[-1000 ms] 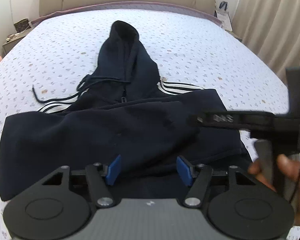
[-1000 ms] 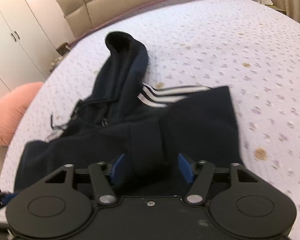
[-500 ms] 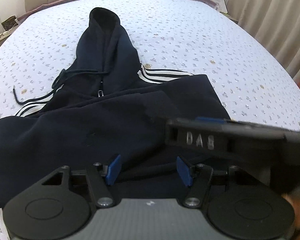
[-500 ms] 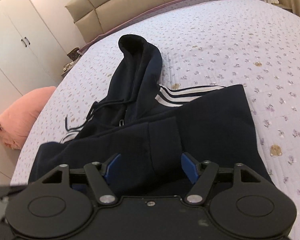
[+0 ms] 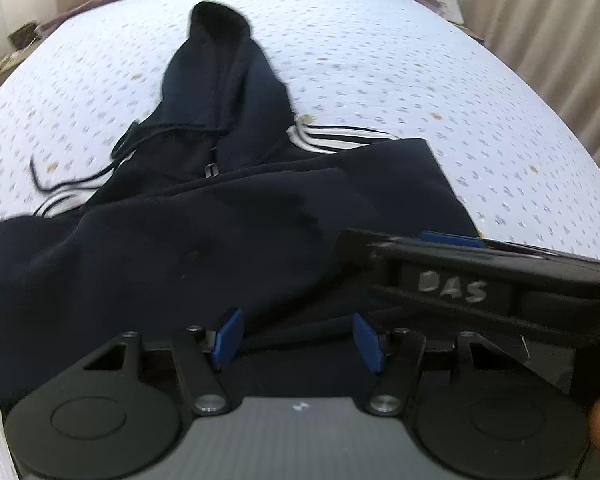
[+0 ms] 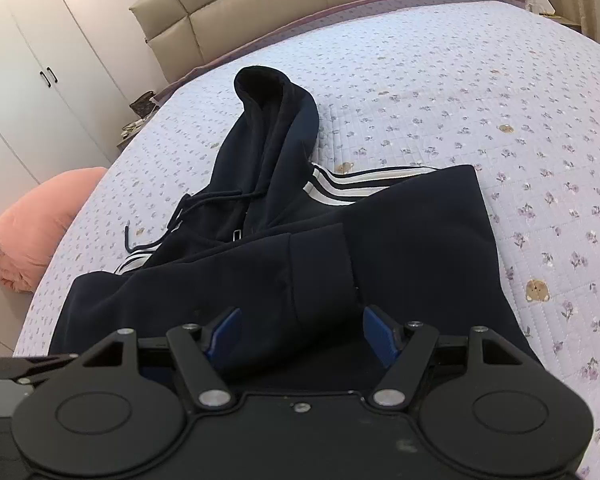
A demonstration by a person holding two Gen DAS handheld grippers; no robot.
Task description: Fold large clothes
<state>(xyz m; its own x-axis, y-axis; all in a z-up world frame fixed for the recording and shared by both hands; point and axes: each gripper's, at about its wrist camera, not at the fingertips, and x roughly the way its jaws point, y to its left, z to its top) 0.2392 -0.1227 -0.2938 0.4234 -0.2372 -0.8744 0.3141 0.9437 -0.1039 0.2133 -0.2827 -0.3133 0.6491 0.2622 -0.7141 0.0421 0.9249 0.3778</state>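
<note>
A dark navy hoodie (image 5: 260,240) lies flat on the bed, its hood (image 5: 220,60) pointing to the headboard and white stripes (image 6: 360,184) showing at the shoulders. A sleeve is folded across the body (image 6: 320,264). My left gripper (image 5: 297,340) hovers open over the near hem, with cloth below its blue pads (image 5: 228,338) but not pinched. My right gripper (image 6: 302,336) is open too, over the same near edge, just right of the folded cuff. In the left wrist view it shows from the side (image 5: 480,280), close on the right.
The flowered quilt (image 5: 420,60) spreads wide around the hoodie. A loose drawstring (image 5: 60,184) trails left. A pink pillow (image 6: 32,232) sits at the bed's left edge by white wardrobe doors (image 6: 28,80). A beige headboard (image 6: 300,8) lies behind, curtains (image 5: 548,40) to the right.
The left gripper has sunk closer to the hoodie and tipped downward. The right gripper now lies nearer, across the lower right of the left wrist view. Both stay open.
</note>
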